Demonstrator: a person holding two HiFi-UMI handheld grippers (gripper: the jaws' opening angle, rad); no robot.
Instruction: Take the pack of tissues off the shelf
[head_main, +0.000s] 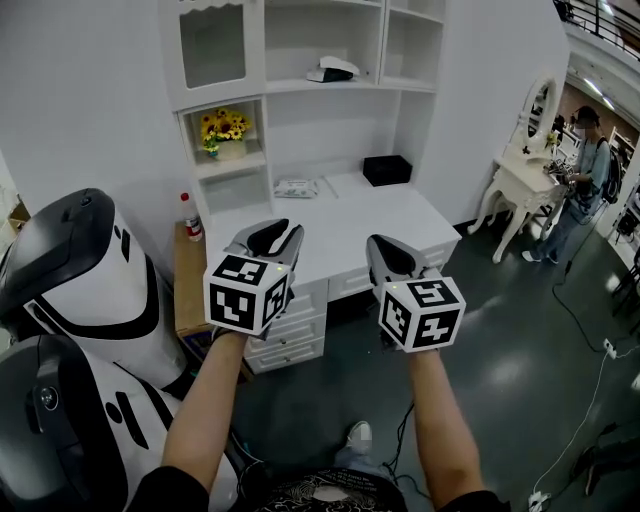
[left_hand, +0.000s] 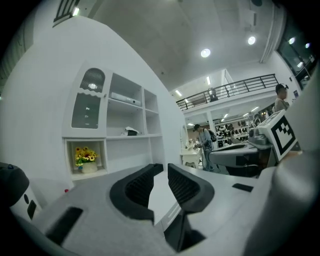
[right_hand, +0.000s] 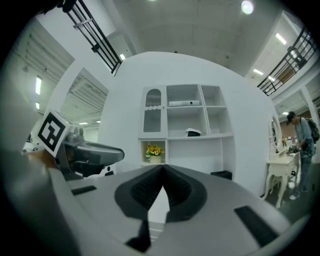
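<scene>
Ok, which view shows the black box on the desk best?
Head view: the black box sits whole at the back right of the desk. The right gripper view shows it small and distant; the left gripper view doesn't show it.

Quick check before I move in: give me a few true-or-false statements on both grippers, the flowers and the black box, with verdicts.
1. The left gripper has its jaws apart with nothing between them. True.
2. The right gripper is clamped on a pack. False: its jaw tips meet and it holds nothing.
3. The flowers stand in a cubby on the shelf unit's left side. True.
4. The black box sits on the top shelf. False: it is on the desk, at the back right.
</scene>
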